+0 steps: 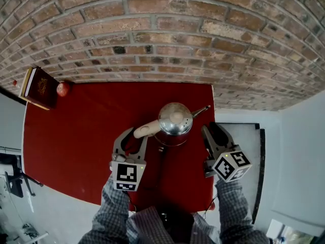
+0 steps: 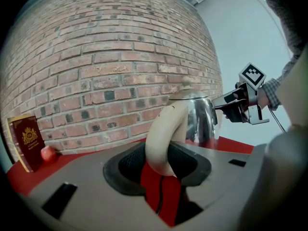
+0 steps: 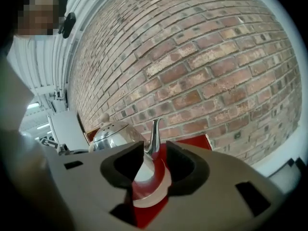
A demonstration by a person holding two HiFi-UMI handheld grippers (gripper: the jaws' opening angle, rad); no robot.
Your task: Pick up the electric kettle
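Centre of the head view: steel electric kettle standing on the red tablecloth. Left gripper clamped on its beige handle, pads pressing both sides. Right gripper just right of the kettle, jaws apart on nothing, spout showing beyond the gap. Upper left: book beside an apple.

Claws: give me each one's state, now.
Left claw: closed on the kettle handle.
Right claw: open, holding nothing; the kettle spout shows beyond the gap.
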